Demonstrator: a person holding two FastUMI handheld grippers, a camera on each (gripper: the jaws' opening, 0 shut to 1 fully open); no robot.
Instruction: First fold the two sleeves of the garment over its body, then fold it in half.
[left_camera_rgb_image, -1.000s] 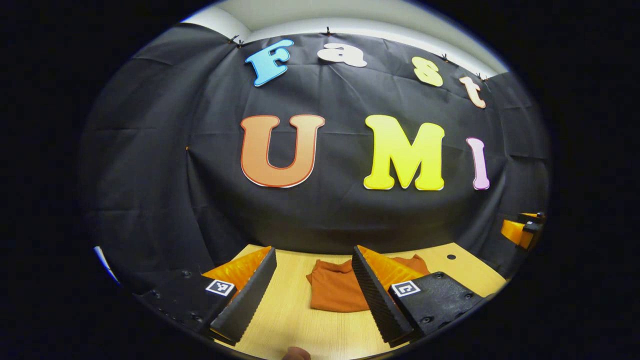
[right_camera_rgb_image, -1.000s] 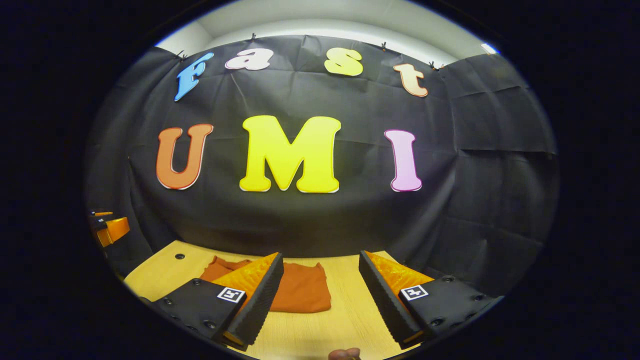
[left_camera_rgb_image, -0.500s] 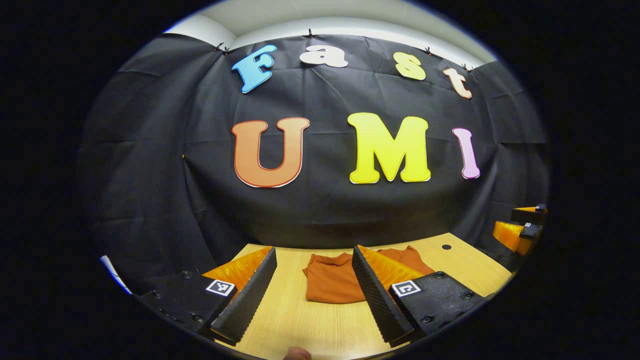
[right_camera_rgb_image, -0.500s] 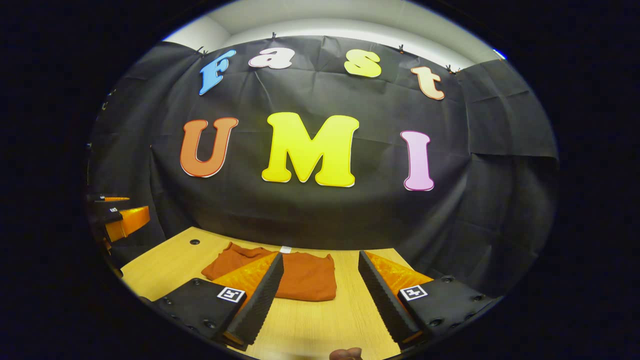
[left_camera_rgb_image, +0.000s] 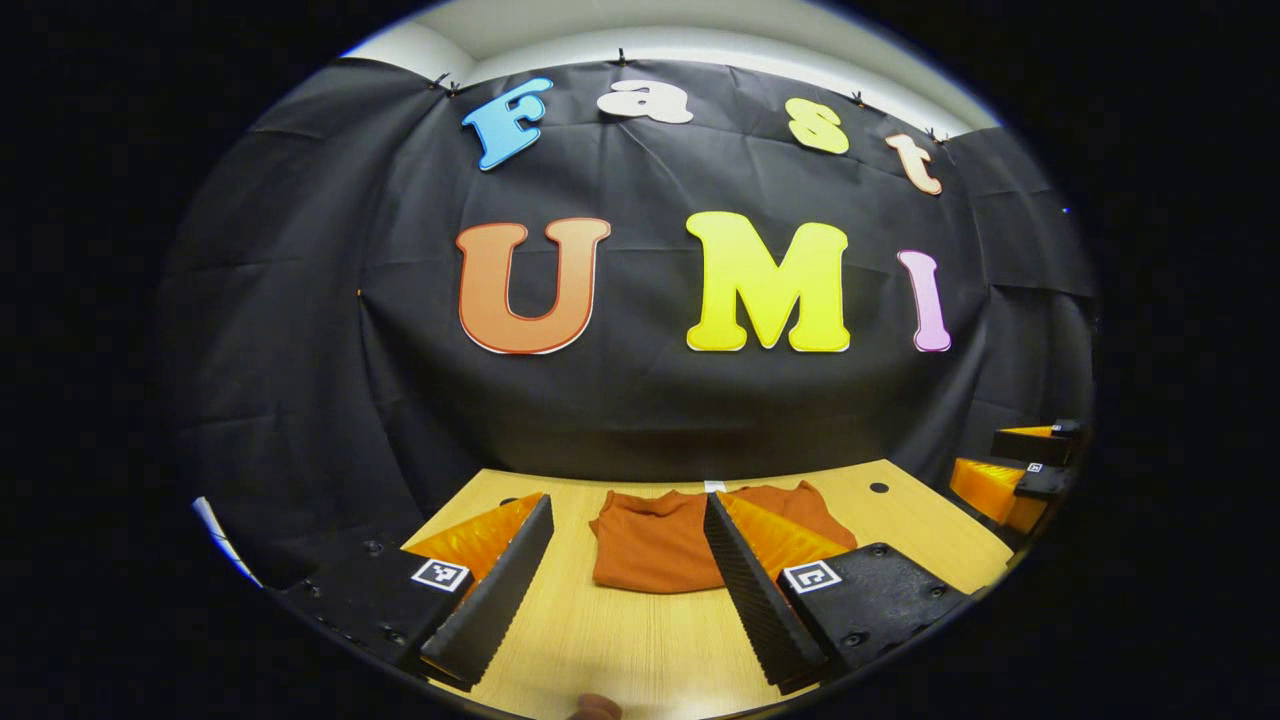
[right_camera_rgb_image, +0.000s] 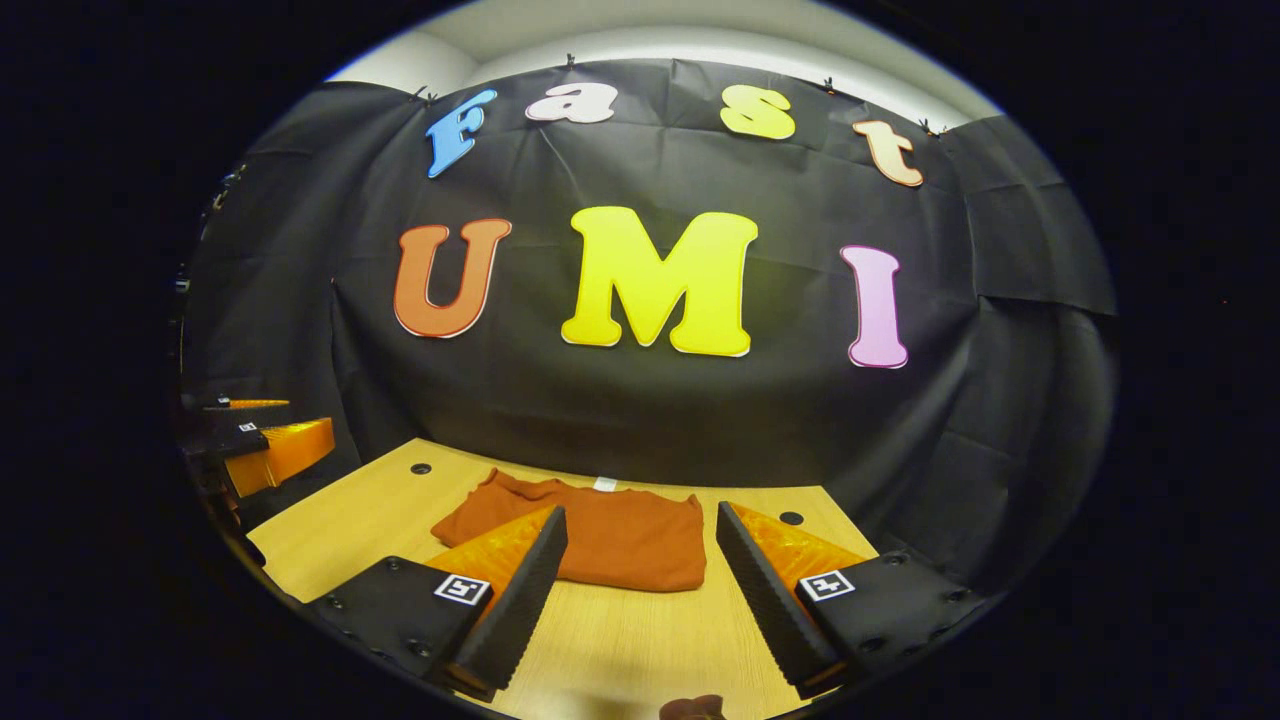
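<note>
A rust-orange garment (left_camera_rgb_image: 655, 545) lies folded into a compact rectangle on the wooden table (left_camera_rgb_image: 610, 640), near the back wall. In the right gripper view the same garment (right_camera_rgb_image: 615, 540) rests flat with a small white tag at its far edge. My left gripper (left_camera_rgb_image: 625, 585) is open, held above the near part of the table, short of the cloth and apart from it. My right gripper (right_camera_rgb_image: 640, 590) is also open with nothing between its fingers, hovering in front of the garment. Each gripper appears at the far side edge of the other's view: the right gripper (left_camera_rgb_image: 1015, 470) and the left gripper (right_camera_rgb_image: 255, 440).
The black cloth wall rises right behind the table's far edge. Small dark holes mark the tabletop (right_camera_rgb_image: 420, 468) near the back corners. A fingertip (left_camera_rgb_image: 597, 708) of the holding hand peeks in at the bottom.
Both grippers have drawn back and lifted slightly, so the folded garment sits farther off and more of the table shows. The jaws stayed open.
</note>
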